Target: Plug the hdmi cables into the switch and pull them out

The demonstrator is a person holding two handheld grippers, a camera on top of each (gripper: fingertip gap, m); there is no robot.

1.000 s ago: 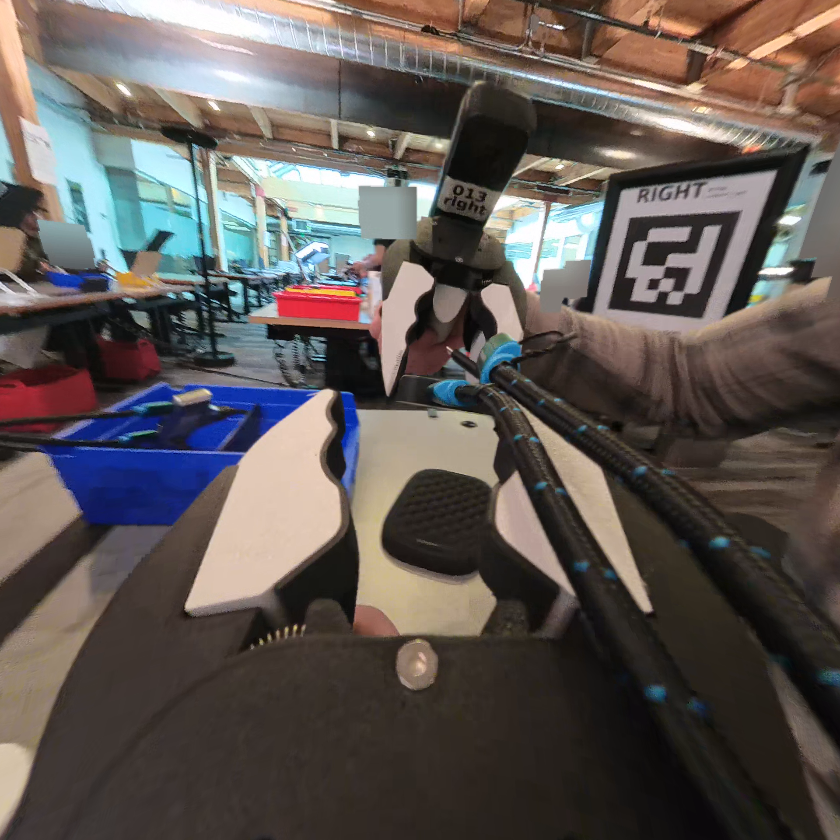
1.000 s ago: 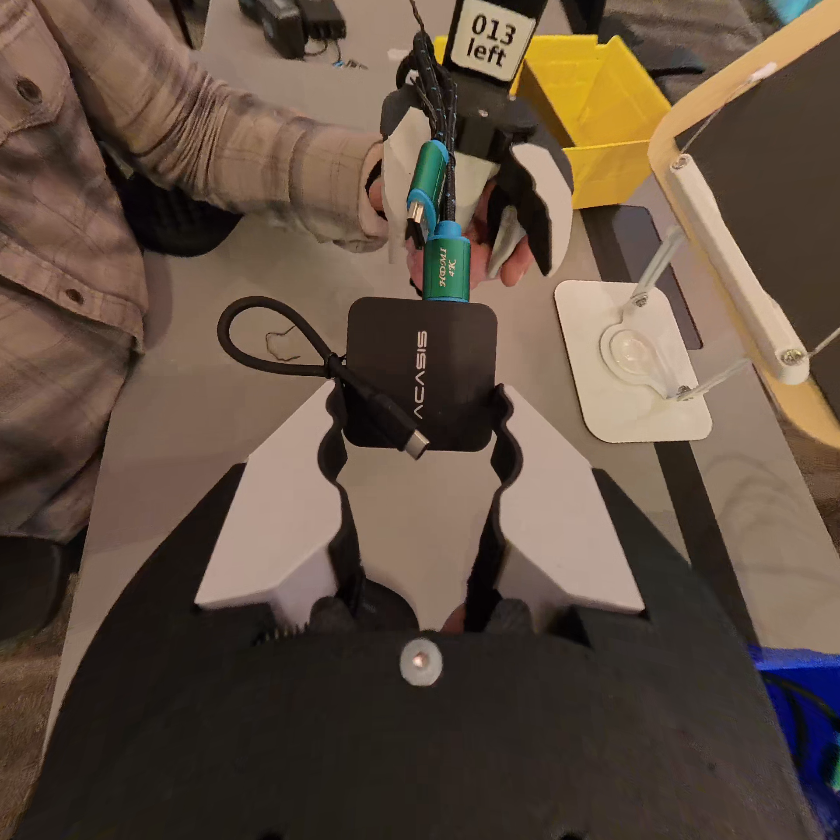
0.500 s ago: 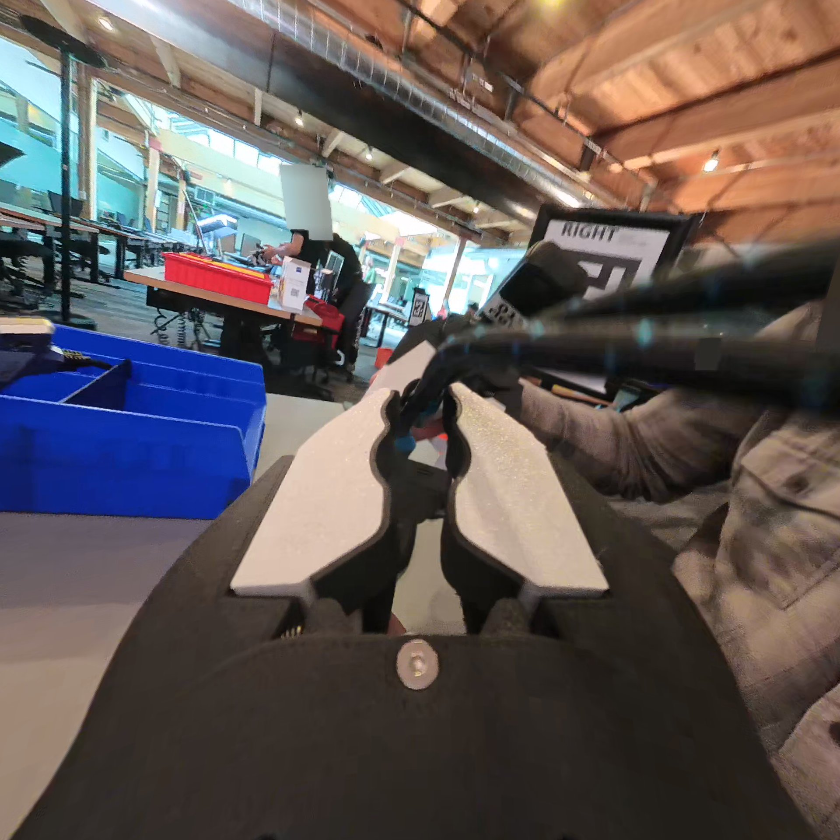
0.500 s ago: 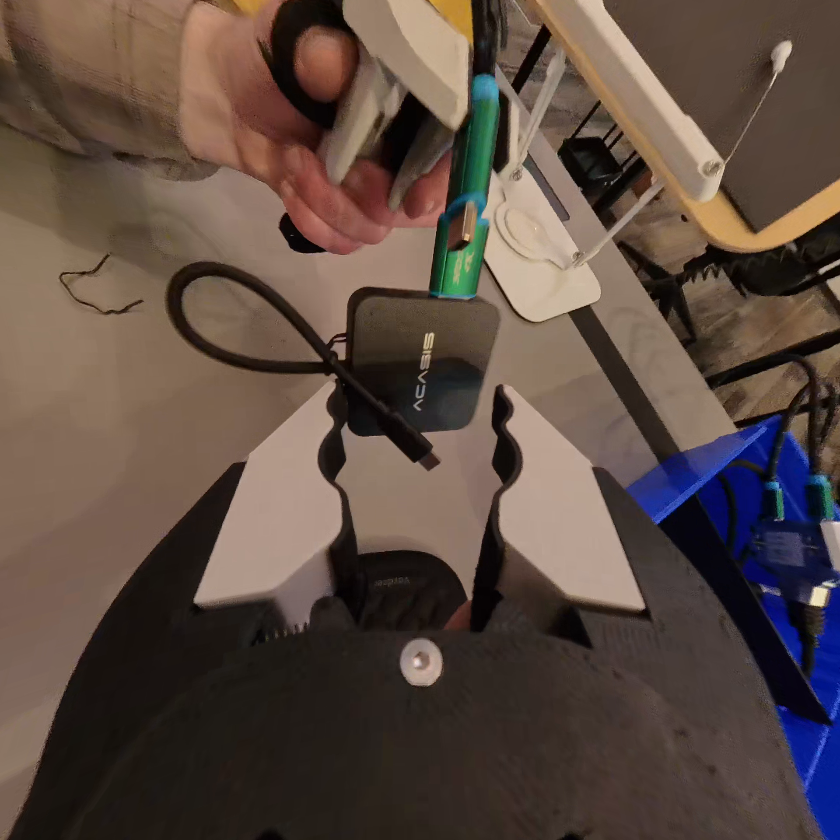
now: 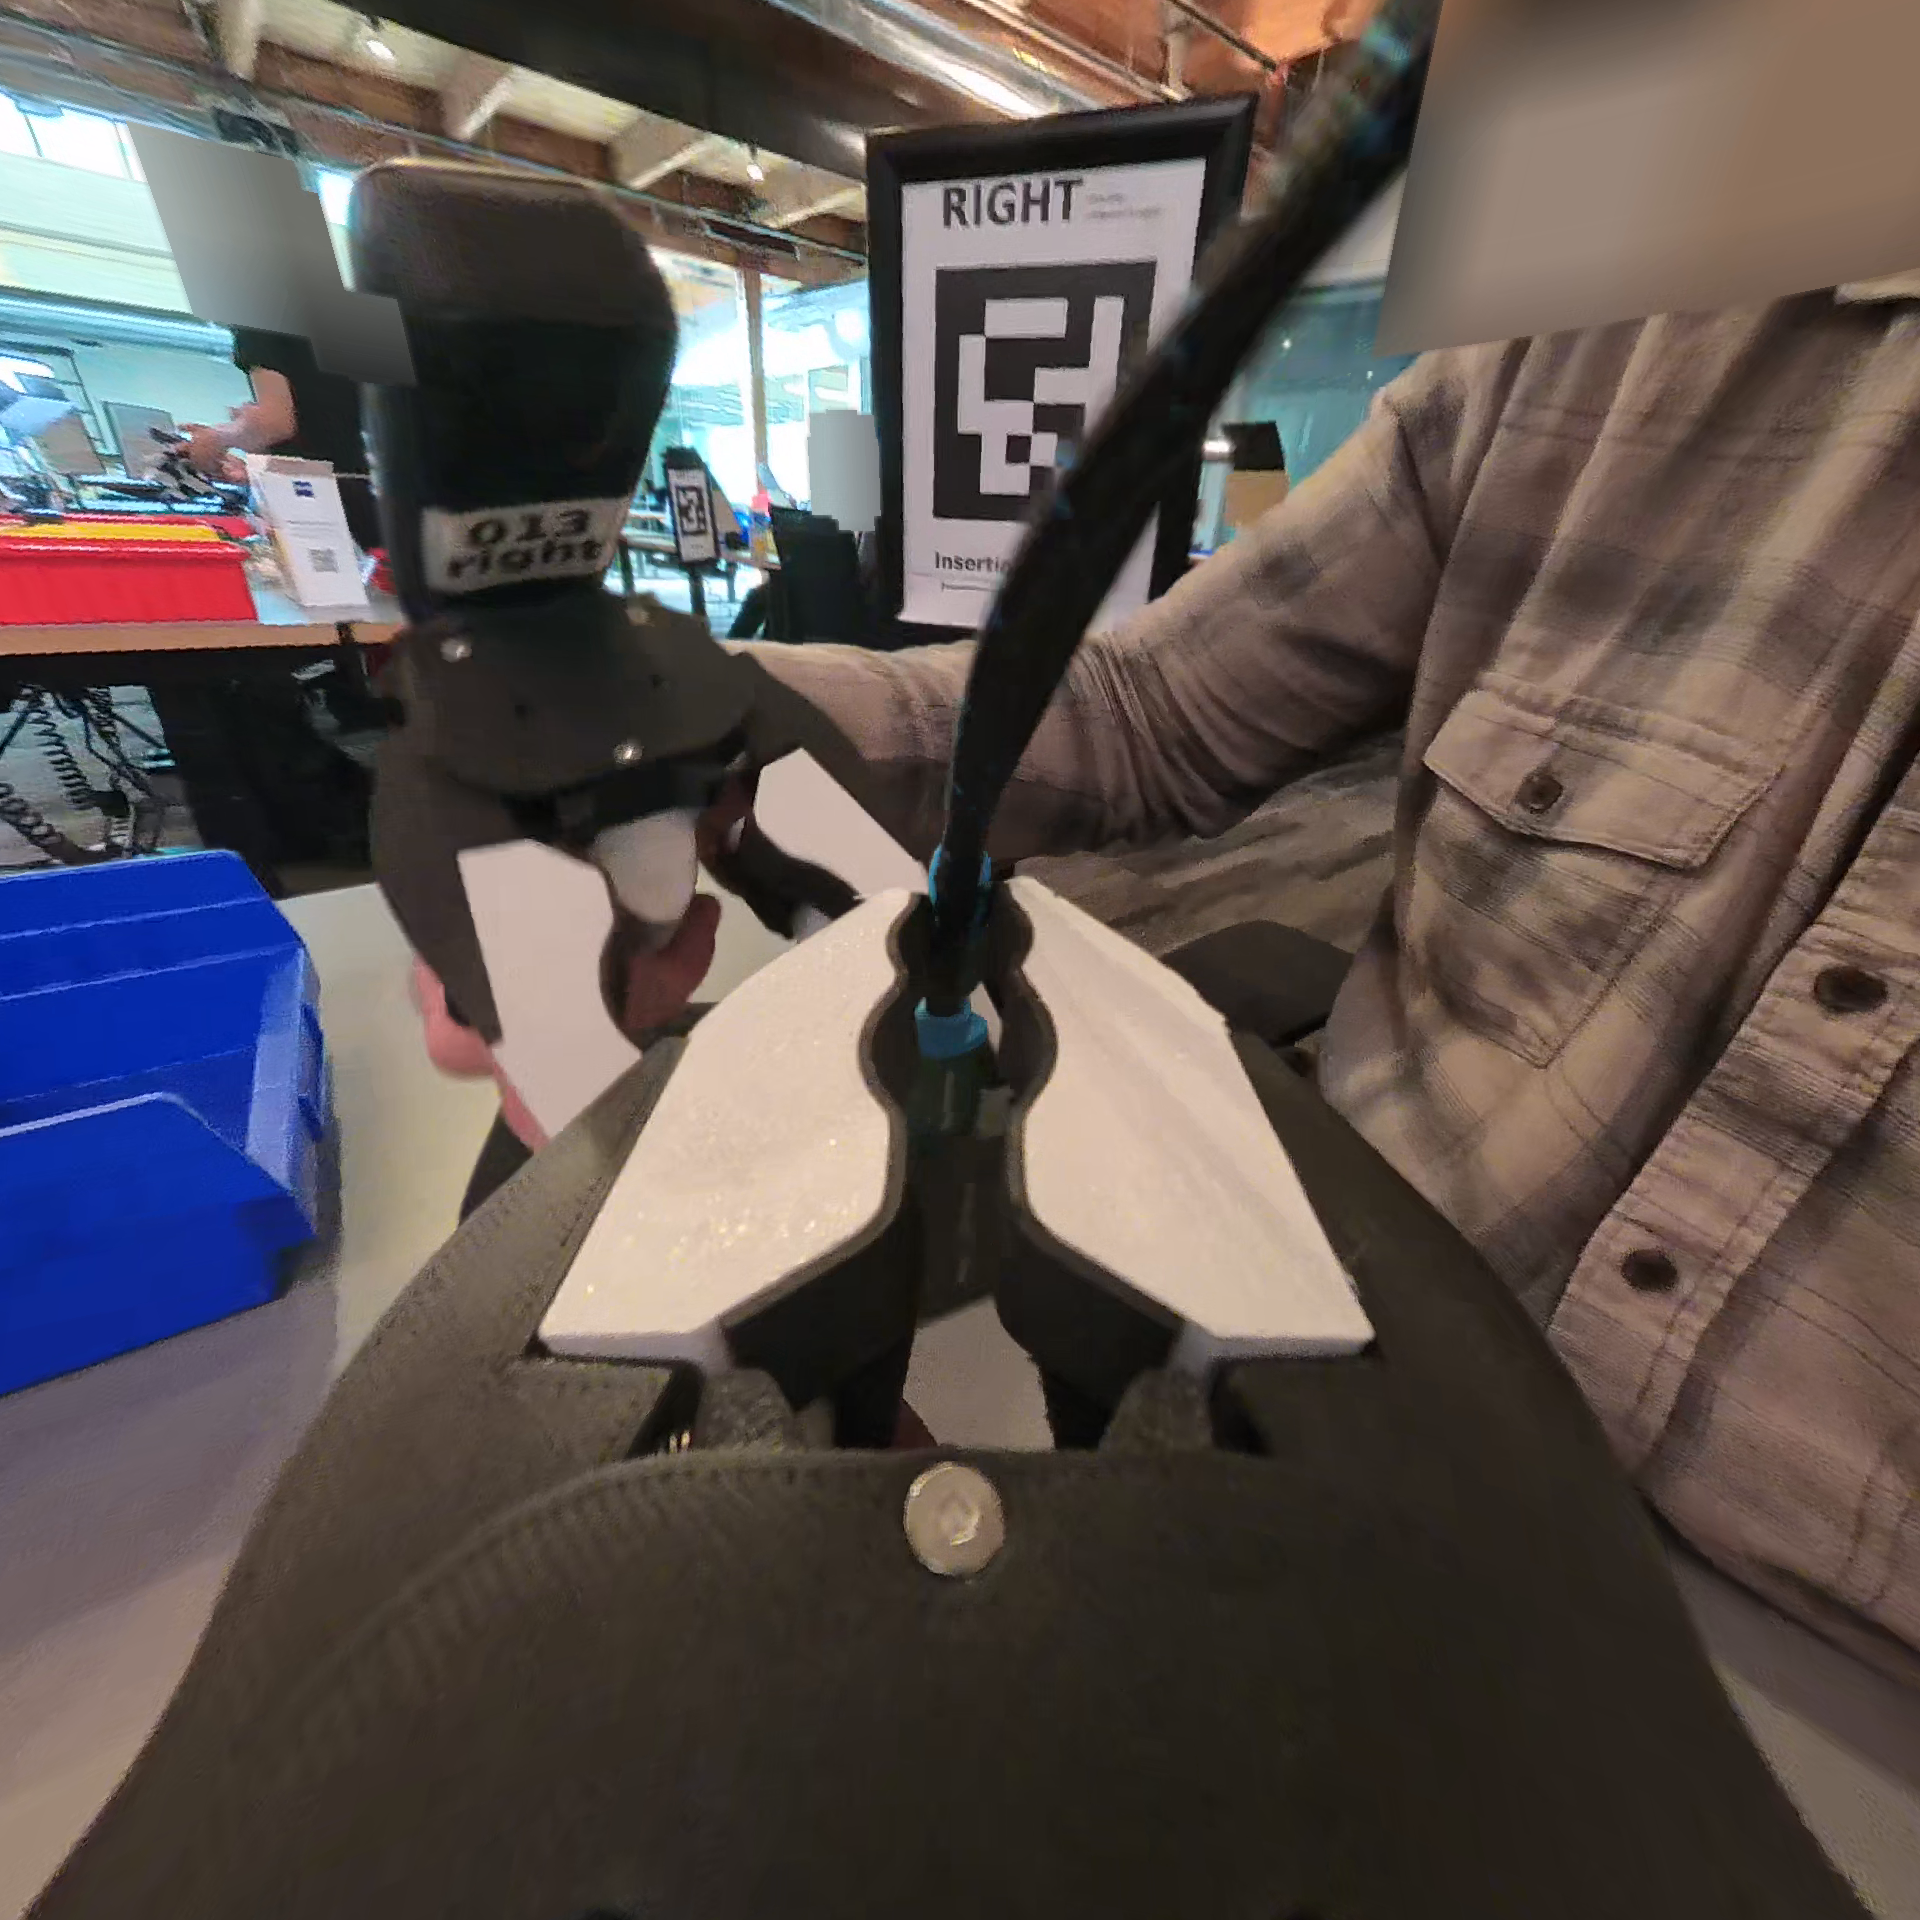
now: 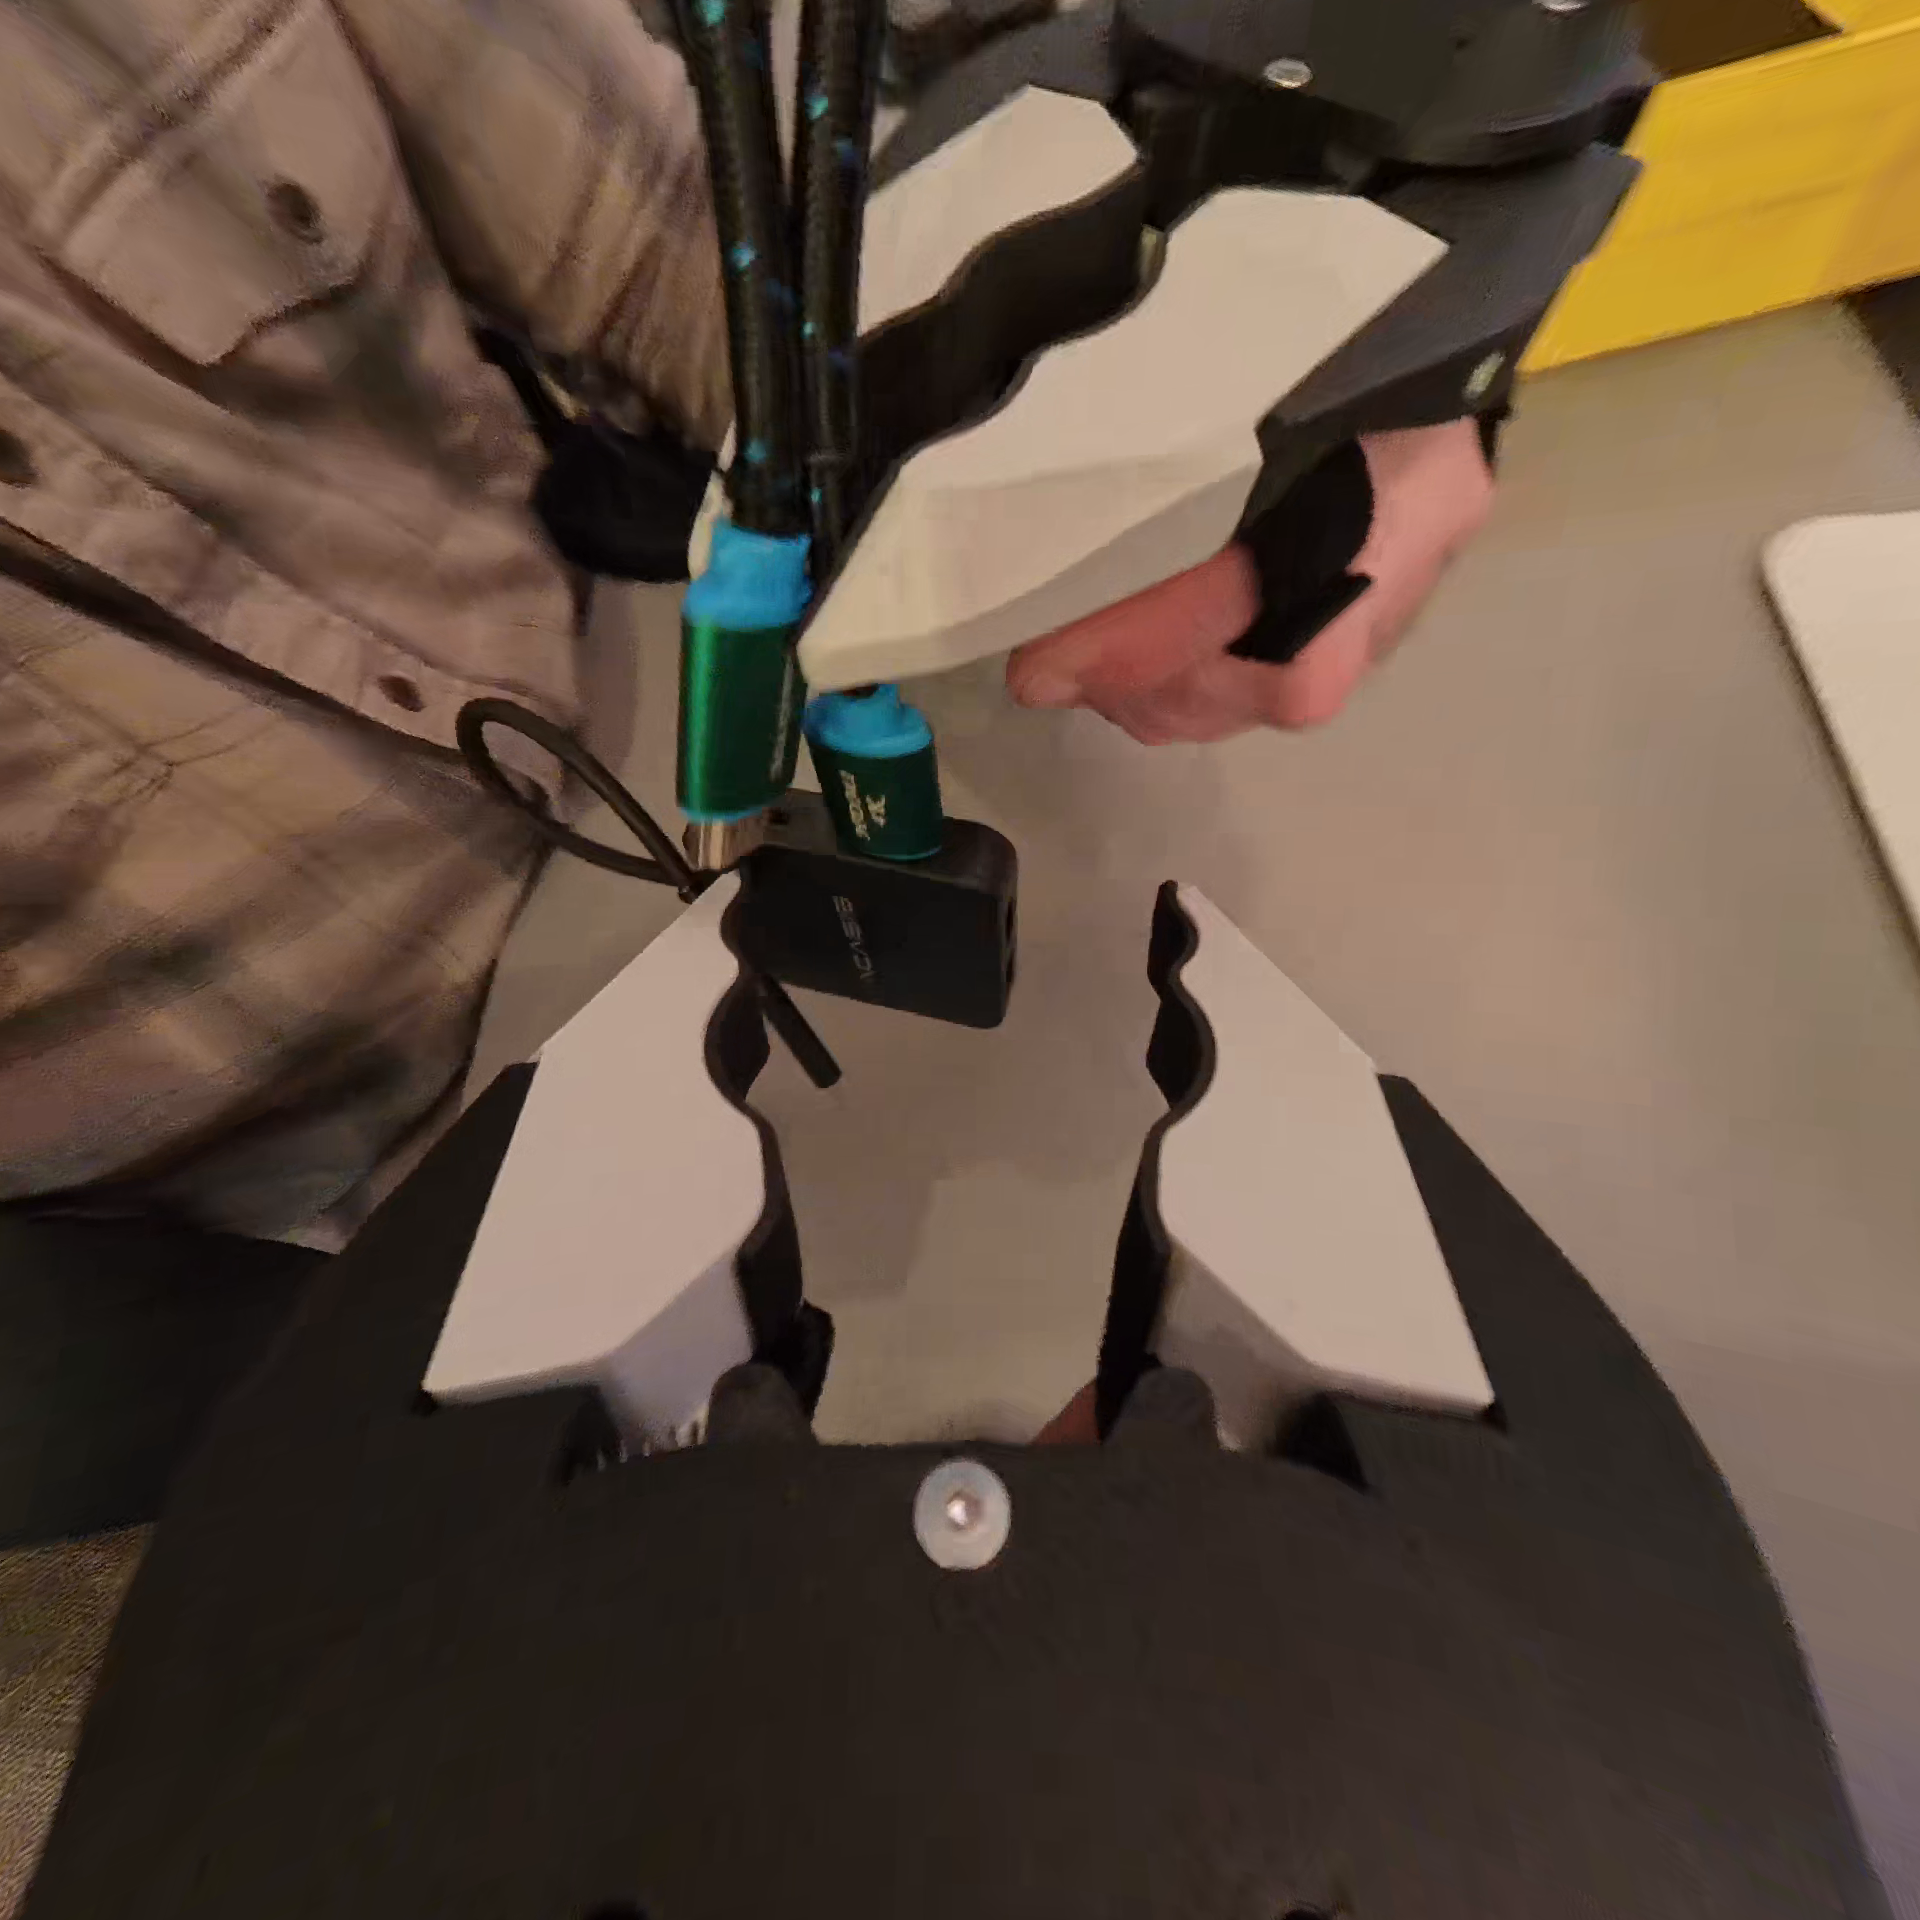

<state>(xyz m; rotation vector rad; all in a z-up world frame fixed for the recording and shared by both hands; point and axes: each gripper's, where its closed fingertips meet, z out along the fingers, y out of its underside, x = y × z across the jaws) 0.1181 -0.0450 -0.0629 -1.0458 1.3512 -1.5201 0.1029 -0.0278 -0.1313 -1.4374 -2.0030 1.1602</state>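
In the right wrist view a small black switch (image 6: 894, 940) hangs tilted above the grey table (image 6: 1455, 935). One green HDMI plug (image 6: 878, 795) is seated in its far edge. A second green plug (image 6: 732, 717) hangs loose beside it with its metal tip bare. My left gripper (image 6: 831, 582) is shut on the braided cables (image 6: 790, 260) just above the plugs; its own view shows the cable (image 5: 951, 1023) pinched between its fingers. My right gripper (image 6: 951, 914) is open and empty, its left fingertip beside the switch. It also shows in the left wrist view (image 5: 613, 914).
The switch's thin black lead (image 6: 582, 790) loops off to the left. A blue bin (image 5: 135, 1091) stands at the left, a yellow bin (image 6: 1766, 156) at the far right, and a white stand base (image 6: 1860, 675) beside it. The person's checked shirt (image 5: 1610, 831) is close by. About 7 centimetres separates my left fingertips from my right.
My left gripper closed on the cable and swung toward the person, carrying the plugged switch out from between my right gripper's fingers and off the table. My right gripper's fingers stand a little wider.
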